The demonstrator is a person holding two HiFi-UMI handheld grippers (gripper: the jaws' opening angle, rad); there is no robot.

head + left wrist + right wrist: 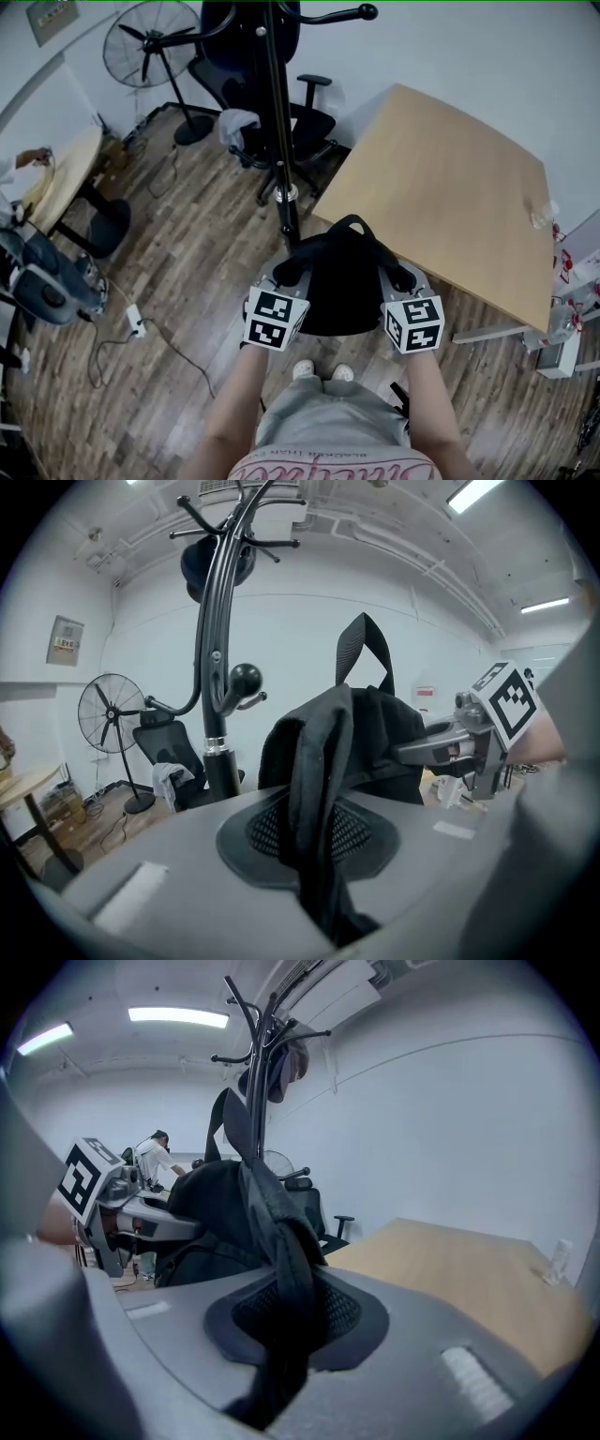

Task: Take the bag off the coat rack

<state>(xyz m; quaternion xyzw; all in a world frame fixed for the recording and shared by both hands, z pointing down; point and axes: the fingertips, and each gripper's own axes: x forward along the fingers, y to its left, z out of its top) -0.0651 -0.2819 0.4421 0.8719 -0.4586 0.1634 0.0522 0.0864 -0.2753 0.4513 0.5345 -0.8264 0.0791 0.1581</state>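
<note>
At the bottom of the head view, the person's arms reach forward. The left gripper (273, 277) and right gripper (405, 279) sit side by side at lower centre with the black bag (342, 281) held up between them. In each gripper view the jaws are clamped on a black strap of the bag, the left strap (314, 789) and the right strap (281, 1269) each running down through the narrow gap. The bag's top loop stands free and hangs on no hook. Just behind the bag rises the black coat rack (278, 122), and the left gripper view shows the bag apart from its pole. The wooden tabletop (450, 187) fills the right. A chair (314, 122) stands behind the rack, and a fan (145, 42) is at upper left.
</note>
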